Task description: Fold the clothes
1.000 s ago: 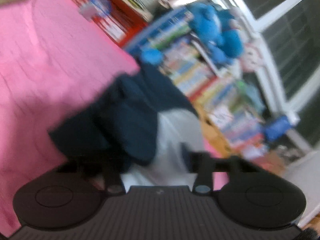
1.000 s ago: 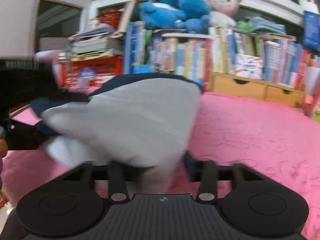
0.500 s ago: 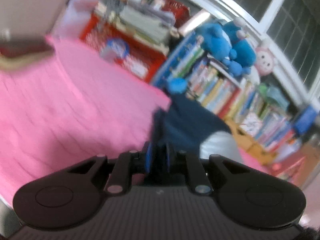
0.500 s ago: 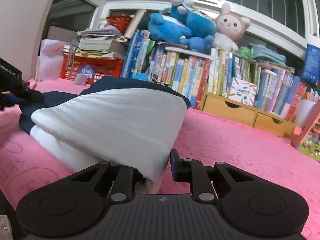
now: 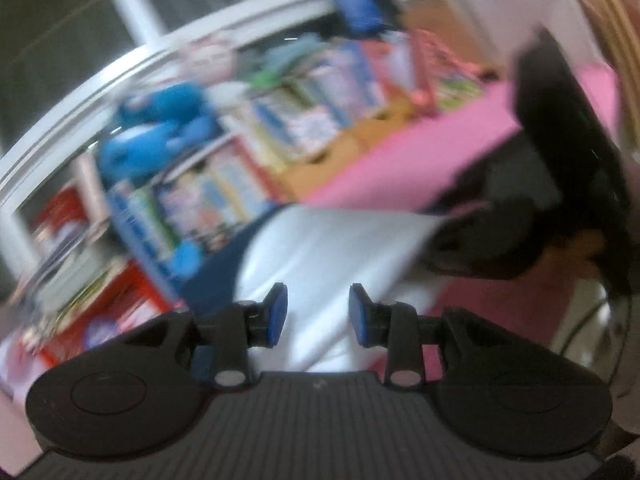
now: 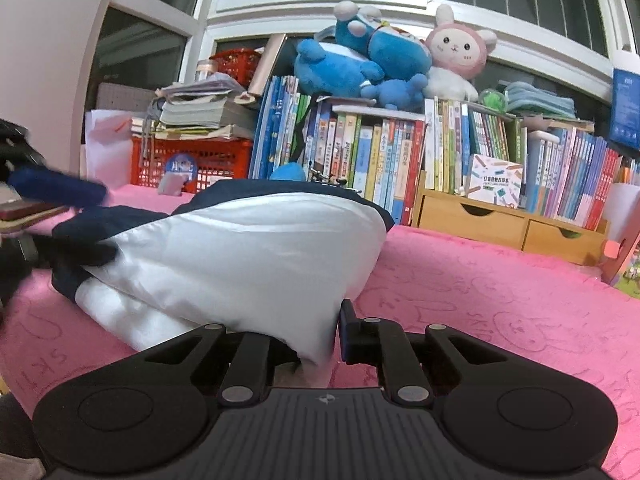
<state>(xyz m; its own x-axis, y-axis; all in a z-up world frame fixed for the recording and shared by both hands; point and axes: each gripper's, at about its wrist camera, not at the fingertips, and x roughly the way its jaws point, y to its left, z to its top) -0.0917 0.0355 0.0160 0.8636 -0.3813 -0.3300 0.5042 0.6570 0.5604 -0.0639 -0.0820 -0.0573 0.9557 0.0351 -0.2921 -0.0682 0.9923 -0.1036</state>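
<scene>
A folded white and navy garment [image 6: 240, 248] lies on the pink cloth [image 6: 500, 288]. My right gripper [image 6: 320, 344] is shut on its near white corner. Only the right finger shows, as the fabric covers the left one. In the blurred left wrist view my left gripper [image 5: 316, 316] is open, with nothing between its blue pads. It hovers just before the white part of the garment [image 5: 340, 256]. The black body of the right gripper [image 5: 560, 152] shows at that view's right side. A blurred blue pad [image 6: 56, 192] of the left gripper shows at the far left of the right wrist view.
Behind the garment stands a row of books [image 6: 380, 152] with blue and pink plush toys [image 6: 360, 60] on top. A red crate [image 6: 192, 160] with stacked papers is at the back left. Wooden drawers [image 6: 480, 220] sit at the back right.
My left gripper has let go of the navy part, opened, and swung round to face the garment's white side. The right gripper has closed on the white corner and the garment has settled.
</scene>
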